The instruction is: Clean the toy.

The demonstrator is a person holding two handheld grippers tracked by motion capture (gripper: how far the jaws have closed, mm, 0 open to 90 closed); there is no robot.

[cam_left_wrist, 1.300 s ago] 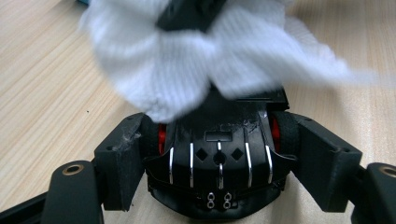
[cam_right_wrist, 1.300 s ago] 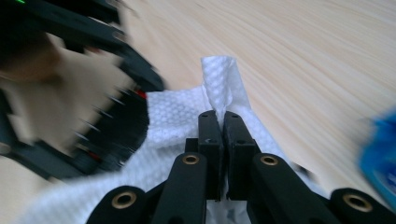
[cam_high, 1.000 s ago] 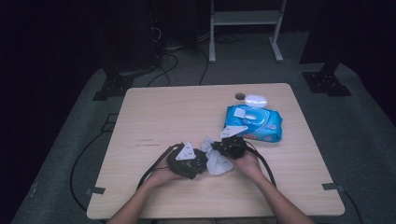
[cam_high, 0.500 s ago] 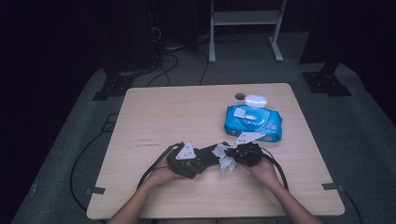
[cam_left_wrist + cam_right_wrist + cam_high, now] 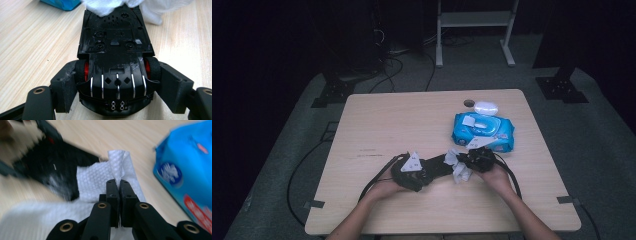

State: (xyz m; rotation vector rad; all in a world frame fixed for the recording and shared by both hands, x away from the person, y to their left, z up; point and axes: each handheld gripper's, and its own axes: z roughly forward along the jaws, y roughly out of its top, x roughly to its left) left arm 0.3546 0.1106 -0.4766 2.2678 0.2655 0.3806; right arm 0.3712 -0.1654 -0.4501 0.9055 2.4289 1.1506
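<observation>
High view: I have the toy car (image 5: 439,167) across my left gripper (image 5: 424,172); my right gripper (image 5: 469,161) brings the wipe (image 5: 458,167) to its far end.
Left gripper view: jaws partly open, clamped on the car's (image 5: 116,50) rear wheels; stiff, light, glossy shell.
Right gripper view: jaws shut, pinching the soft, limp wipe (image 5: 100,177) by a fold.

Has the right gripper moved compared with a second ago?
Yes. In the high view the right gripper, shut on a white wipe, has slid toward the near edge, away from the blue wipes pack, which stayed put.

I see bare table (image 5: 392,120) left and ahead — free passage; the blue wipes pack (image 5: 484,131) and white case (image 5: 486,107) block my right.
</observation>
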